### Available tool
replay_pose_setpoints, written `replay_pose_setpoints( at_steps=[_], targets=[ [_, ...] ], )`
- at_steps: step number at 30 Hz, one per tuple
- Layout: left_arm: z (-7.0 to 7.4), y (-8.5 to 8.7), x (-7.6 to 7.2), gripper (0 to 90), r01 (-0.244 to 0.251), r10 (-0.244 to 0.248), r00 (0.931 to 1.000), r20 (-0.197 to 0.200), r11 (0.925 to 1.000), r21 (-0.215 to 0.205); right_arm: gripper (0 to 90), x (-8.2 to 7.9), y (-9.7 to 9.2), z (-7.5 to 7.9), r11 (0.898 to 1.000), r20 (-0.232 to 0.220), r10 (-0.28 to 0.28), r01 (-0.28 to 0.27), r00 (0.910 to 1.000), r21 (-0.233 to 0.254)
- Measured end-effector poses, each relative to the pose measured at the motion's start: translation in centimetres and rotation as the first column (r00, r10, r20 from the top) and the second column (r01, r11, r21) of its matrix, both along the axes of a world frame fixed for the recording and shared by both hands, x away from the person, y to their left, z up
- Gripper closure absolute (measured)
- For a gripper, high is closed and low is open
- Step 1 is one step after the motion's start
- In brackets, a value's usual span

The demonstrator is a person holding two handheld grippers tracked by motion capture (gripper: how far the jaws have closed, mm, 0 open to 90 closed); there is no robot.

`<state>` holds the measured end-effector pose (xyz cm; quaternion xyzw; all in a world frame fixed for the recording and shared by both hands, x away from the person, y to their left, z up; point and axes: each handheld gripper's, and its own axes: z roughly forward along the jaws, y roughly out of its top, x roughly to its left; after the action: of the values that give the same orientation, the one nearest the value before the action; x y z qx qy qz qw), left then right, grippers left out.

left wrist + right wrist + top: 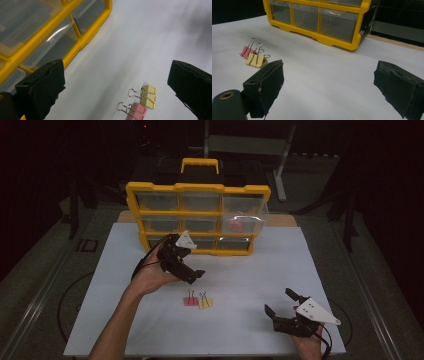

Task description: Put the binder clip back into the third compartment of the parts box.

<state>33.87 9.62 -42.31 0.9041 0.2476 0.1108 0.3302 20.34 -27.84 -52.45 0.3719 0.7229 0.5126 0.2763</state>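
Near-centre on the table [240, 275], pink clip [190, 301] & yellow clip [205, 303] lie touching. Light, stiff, springy; wire loops prob. slippery, so pinch the body. Left gripper [192, 274] & right gripper [280, 304] both spread, empty.

We see a drawer organizer [197, 217] standing at the table's [250, 285] far edge. Two binder clips [197, 301] lie side by side, touching, near the table's middle, before the organizer. Something small, perhaps more clips, sits in the pulled-out right-hand drawer [242, 217]
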Motion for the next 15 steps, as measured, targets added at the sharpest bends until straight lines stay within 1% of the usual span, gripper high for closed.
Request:
replay_pose_setpoints(
  at_steps=[2,3,4,9,10,12,15],
  targets=[
    [-0.5,0.0,-0.3,2.2,0.0,0.0,1.0,-0.001,1.0,0.009,8.8,0.0,0.0,0.0,1.0,0.002,0.001,-0.001,1.0,-0.001],
    [-0.5,0.0,-0.3,2.2,0.0,0.0,1.0,-0.001,1.0,0.009,8.8,0.0,0.0,0.0,1.0,0.002,0.001,-0.001,1.0,-0.001],
    [-1.1,-0.1,-0.6,2.3,0.0,0.0,1.0,-0.002,0.9999,0.016,8.8,0.0,0.0,0.0,1.0,0.001,0.0,0.0,1.0,-0.001],
    [-1.6,-0.2,-0.9,2.9,0.0,0.0,1.0,-0.003,0.9996,0.027,8.8,-0.1,0.0,0.0,1.0,0.001,-0.001,0.001,1.0,-0.001],
    [-2.0,-0.3,-1.1,2.9,-0.002,0.002,1.0,-0.005,0.9993,0.038,8.8,-0.1,0.0,0.0,1.0,0.002,-0.002,0.002,1.0,-0.002],
    [-2.4,-0.3,-1.2,3.4,0.003,-0.003,1.0,-0.008,0.9992,0.04,8.8,-0.1,0.0,0.0,1.0,0.002,-0.002,0.002,1.0,-0.003],
    [-2.9,-0.5,-1.5,3.6,0.008,-0.007,0.9999,-0.013,0.9986,0.053,8.8,-0.1,0.0,0.0,1.0,0.002,0.0,0.0,1.0,-0.004]
  ],
)
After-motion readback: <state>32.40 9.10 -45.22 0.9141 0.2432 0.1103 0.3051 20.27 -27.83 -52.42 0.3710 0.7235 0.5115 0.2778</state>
